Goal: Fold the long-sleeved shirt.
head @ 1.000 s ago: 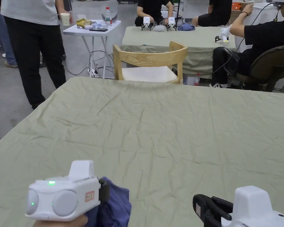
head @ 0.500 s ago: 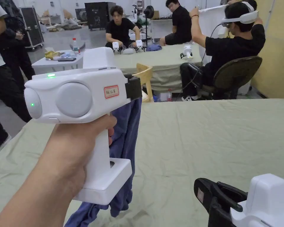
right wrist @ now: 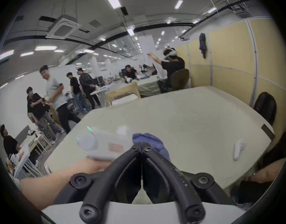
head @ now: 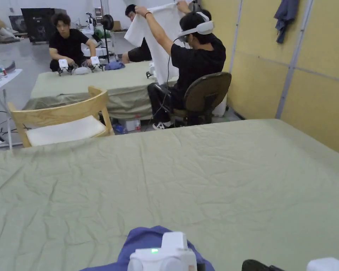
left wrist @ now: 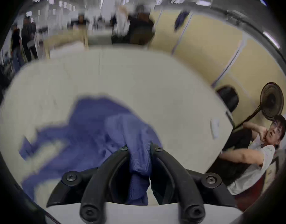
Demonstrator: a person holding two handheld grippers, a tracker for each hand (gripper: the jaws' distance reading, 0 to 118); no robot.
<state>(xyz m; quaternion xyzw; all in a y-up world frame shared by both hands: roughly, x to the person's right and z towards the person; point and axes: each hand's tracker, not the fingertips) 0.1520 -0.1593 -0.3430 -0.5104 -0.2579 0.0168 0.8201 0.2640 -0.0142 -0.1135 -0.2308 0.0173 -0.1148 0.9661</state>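
Left gripper [left wrist: 139, 153]: its two black jaws are closed on a bunched fold of the blue shirt, cloth pinched between both tips. In the head view its white body [head: 162, 256] sits at the bottom edge, a green light on top.

Blue shirt [left wrist: 93, 130]: a long-sleeved blue garment, crumpled. From the left gripper's jaws it spreads forward and off to the gripper's left, lying loose on the table. In the head view a rounded hump of it [head: 146, 240] shows just beyond the left gripper. In the right gripper view a blue bundle [right wrist: 148, 140] sits just past the right gripper's tips.

Right gripper [right wrist: 141, 146]: its black jaws are pressed together tip to tip with nothing between them. It sits just to the right of the left gripper, close to the shirt; whether it touches the cloth cannot be told. In the head view a dark tip [head: 257, 265] shows at the bottom right.

Left hand [right wrist: 90, 166]: wrapped around the left gripper's handle, forearm running back from it.

Table [head: 200, 176]: covered in a wrinkled pale green cloth, stretching away ahead of both grippers.

Wooden chair [head: 59, 118]: at the far edge of the table, ahead and left.

Beyond: a seated person in black wearing a headset [head: 197, 60] holds up a white cloth beside a second green-covered table [head: 94, 79].
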